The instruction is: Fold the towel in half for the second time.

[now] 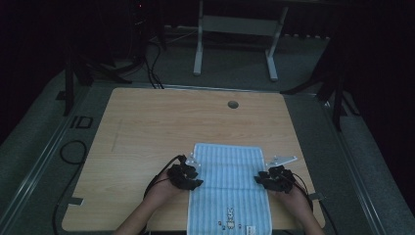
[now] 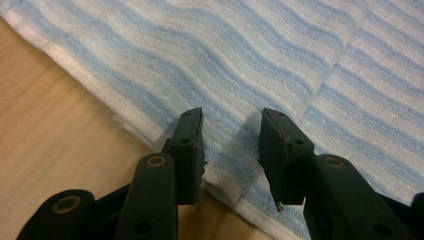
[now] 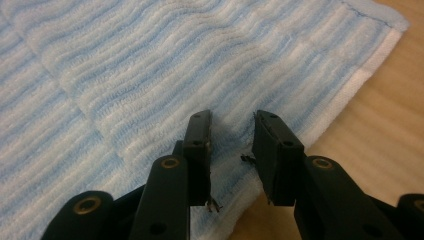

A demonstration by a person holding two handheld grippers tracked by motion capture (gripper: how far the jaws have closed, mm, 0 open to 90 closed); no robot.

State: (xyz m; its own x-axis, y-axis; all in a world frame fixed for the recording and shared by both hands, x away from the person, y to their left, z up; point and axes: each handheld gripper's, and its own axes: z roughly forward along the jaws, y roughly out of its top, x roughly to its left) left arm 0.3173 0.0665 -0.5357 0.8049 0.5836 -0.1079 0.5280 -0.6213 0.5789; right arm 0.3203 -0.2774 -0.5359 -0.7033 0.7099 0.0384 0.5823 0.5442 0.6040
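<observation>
A blue-and-white striped towel [image 1: 230, 181] is being kept spread flat on the wooden counter [image 1: 147, 127], between the two tools, with its near end hanging over the counter's edge by the person. The left tool [image 1: 192, 172] is being held at the towel's left border and the right tool [image 1: 262, 177] at its right border, each carried in one of the person's hands.

In the left gripper view, the left tool [image 2: 231, 135] is being held with its jaws apart. A gap is being left between the two black pads [image 2: 192, 145], and the striped towel [image 2: 240, 65] is being seen through that gap, just ahead of and below the tips. The white hem [image 2: 100, 100] is running past the left jaw, and a small white tag [image 2: 222, 182] is lying under the jaws. No cloth is being pinched.

In the right gripper view, the right tool [image 3: 232, 132] is likewise being held parted, with nothing clamped. The towel [image 3: 150, 65] is being seen ahead of the jaws and to their left, while its white border [image 3: 350, 85] is being passed just beside the right jaw, bare counter [image 3: 390, 140] lying beyond it.

A round hole [image 1: 233, 104] is being shown in the counter well beyond both tools.
</observation>
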